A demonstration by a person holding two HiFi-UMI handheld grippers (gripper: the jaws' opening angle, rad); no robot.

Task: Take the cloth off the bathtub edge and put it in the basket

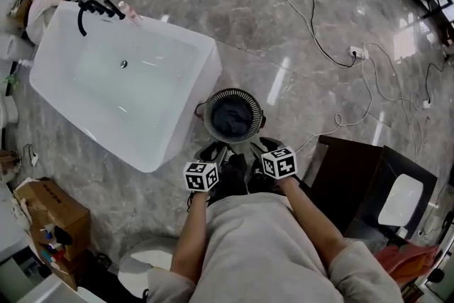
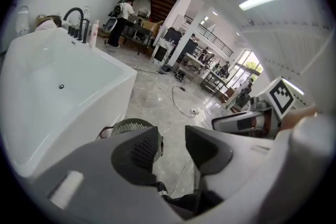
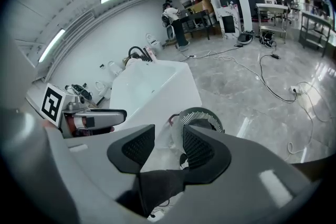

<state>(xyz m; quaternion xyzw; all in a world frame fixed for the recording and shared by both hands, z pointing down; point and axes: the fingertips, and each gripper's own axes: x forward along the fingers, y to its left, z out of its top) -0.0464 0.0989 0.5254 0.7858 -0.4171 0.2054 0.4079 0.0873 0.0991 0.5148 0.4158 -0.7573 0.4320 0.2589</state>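
A dark cloth (image 1: 230,117) lies bunched inside the round slatted basket (image 1: 250,99), which stands on the floor at the near corner of the white bathtub (image 1: 186,113). No cloth shows on the tub's edge. Both grippers are held just in front of my body, short of the basket. My left gripper (image 1: 211,151) (image 2: 173,147) is open with nothing between its pads, and the basket (image 2: 126,126) shows past its left jaw. My right gripper (image 1: 264,145) (image 3: 168,147) is open too, with nothing between its pads, and the basket (image 3: 202,115) lies just beyond them.
A black tap (image 1: 92,8) stands at the tub's far end. Cables and a power strip (image 1: 355,51) trail over the marble floor to the right. A dark cabinet (image 1: 355,181) stands at my right, and a cardboard box (image 1: 53,213) at the near left.
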